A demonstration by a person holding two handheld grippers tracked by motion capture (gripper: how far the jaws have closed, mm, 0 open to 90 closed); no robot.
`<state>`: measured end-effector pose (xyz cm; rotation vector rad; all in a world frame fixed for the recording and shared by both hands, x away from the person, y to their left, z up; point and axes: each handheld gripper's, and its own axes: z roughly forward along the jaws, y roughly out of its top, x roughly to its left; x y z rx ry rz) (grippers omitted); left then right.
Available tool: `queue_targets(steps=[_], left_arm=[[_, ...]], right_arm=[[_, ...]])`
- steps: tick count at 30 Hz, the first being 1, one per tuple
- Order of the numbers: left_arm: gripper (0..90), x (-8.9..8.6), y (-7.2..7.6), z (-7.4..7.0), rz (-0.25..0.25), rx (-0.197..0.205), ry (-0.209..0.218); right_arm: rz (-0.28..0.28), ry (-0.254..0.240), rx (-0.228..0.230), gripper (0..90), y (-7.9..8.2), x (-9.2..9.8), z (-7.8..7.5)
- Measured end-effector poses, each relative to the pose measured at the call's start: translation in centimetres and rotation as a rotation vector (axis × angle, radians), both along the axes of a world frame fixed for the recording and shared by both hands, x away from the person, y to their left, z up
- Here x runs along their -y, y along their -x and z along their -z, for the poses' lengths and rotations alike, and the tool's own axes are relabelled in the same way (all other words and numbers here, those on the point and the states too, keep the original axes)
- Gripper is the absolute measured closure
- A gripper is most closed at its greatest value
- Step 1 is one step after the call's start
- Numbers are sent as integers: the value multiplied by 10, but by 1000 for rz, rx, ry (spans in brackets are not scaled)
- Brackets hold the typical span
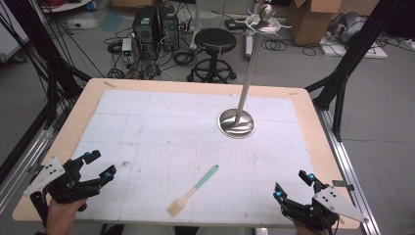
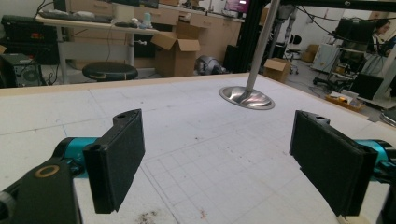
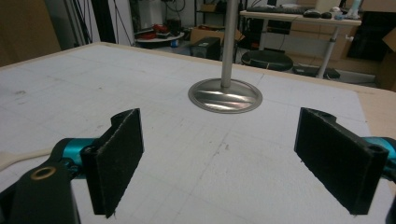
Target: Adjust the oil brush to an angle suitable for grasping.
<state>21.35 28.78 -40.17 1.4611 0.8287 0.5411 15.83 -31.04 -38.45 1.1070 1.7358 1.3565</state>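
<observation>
Lying between grippers [image 1: 98, 164] [image 1: 292, 185]: brush [image 1: 192, 191]

The left claw [image 1: 100, 164] sits at the near left corner of the surface [image 1: 147, 105], held from below by the person's left hand [image 1: 61, 215], its jaws spread wide with nothing between them and pointing toward the surface's middle. The right claw [image 1: 292, 186] rests at the near right corner of the surface, jaws likewise wide apart and empty, angled inward and forward, the grey three-cornered plate behind them.
</observation>
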Motion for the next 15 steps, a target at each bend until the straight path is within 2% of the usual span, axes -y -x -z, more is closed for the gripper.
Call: queue_targets(steps=[12,15], left_arm=[[185,-2,-2,1,-7,-9,9],[185,-2,-2,1,-6,-9,14]], right_arm=[[-3,-16,-8,148,-2,0,2],[-24,-13,-16,152,-2,-4,1]])
